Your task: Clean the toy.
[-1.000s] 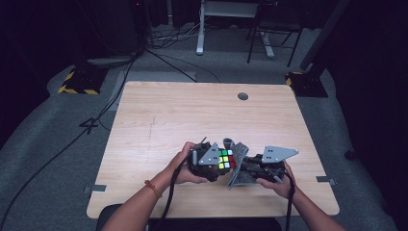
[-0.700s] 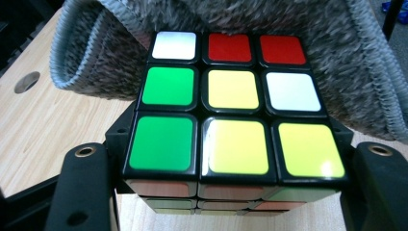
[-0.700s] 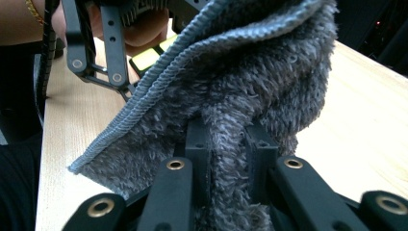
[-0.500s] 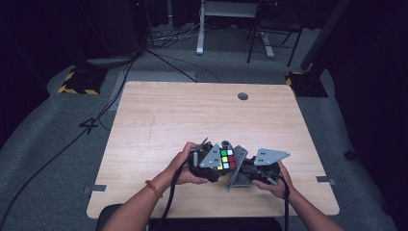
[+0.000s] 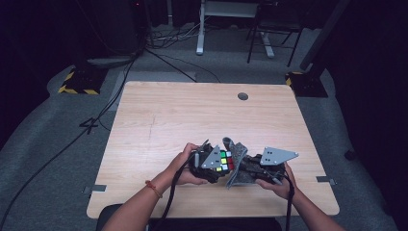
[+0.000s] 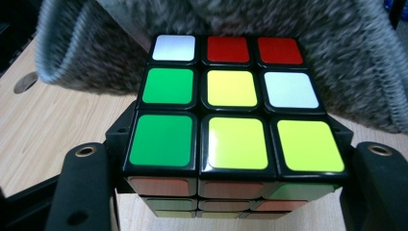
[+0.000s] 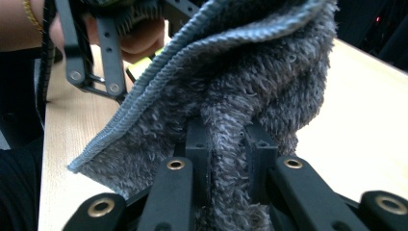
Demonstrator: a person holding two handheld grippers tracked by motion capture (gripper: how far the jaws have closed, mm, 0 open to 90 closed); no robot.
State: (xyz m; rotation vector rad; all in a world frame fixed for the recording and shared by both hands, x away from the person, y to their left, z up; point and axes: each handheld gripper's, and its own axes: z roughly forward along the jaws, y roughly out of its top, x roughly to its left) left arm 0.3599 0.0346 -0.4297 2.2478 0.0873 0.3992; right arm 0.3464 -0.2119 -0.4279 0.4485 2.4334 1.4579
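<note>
One puzzle cube (image 6: 226,110) clamped in left gripper (image 5: 208,163), one grey cloth (image 7: 240,91) pinched in right gripper (image 5: 250,166), draped against cube's far side, over tabletop (image 5: 192,115), cloth now raised higher than a second ago, cube unmoved.

Black grippers, left (image 5: 208,166) and right (image 5: 250,169), bear grey three-cornered plates, brass-ringed holes and black cables; an orange bracelet (image 5: 153,188) lower left.

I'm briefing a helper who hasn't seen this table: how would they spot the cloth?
On the wooden table, look near the front edge, between the person's hands. The cloth is pinched in the right gripper, pressed beside the cube. It is grey and fluffy with a ribbed hem; the cube is hard and multicoloured.
</note>
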